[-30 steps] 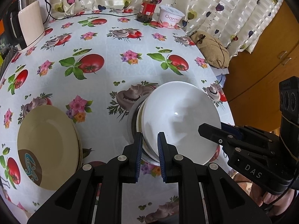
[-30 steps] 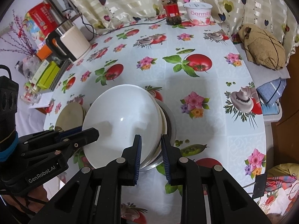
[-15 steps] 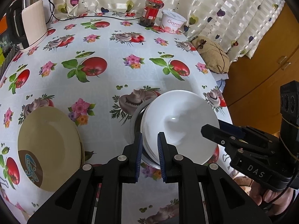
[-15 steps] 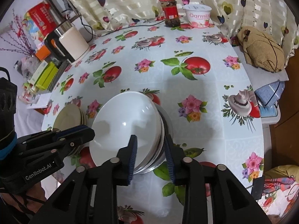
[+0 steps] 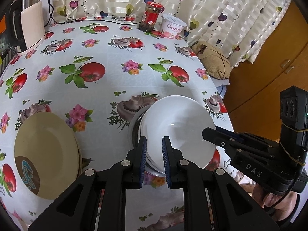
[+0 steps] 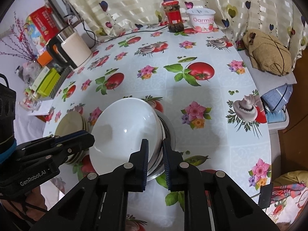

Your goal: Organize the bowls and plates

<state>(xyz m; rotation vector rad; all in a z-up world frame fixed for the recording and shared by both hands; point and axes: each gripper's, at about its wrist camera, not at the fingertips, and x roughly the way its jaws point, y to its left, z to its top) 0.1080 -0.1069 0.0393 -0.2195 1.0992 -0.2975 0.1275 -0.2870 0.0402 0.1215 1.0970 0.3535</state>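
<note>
Round table (image 5: 107, 88) in tomato-print cloth, heart-patterned curtain (image 5: 211, 5) behind, both claws (left (image 5: 154, 156), right (image 6: 155, 156)) clamped on bowl stack (image 5: 179, 127).

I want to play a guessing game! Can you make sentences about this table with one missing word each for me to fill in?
1. The top bowl of the stack is coloured ____.
2. The jar at the back has a ____ lid.
3. The tablecloth shows mushrooms, flowers and red ____.
4. The plates lie ____ the bowls, not under them.

Missing words: white; red; tomatoes; beside
</note>
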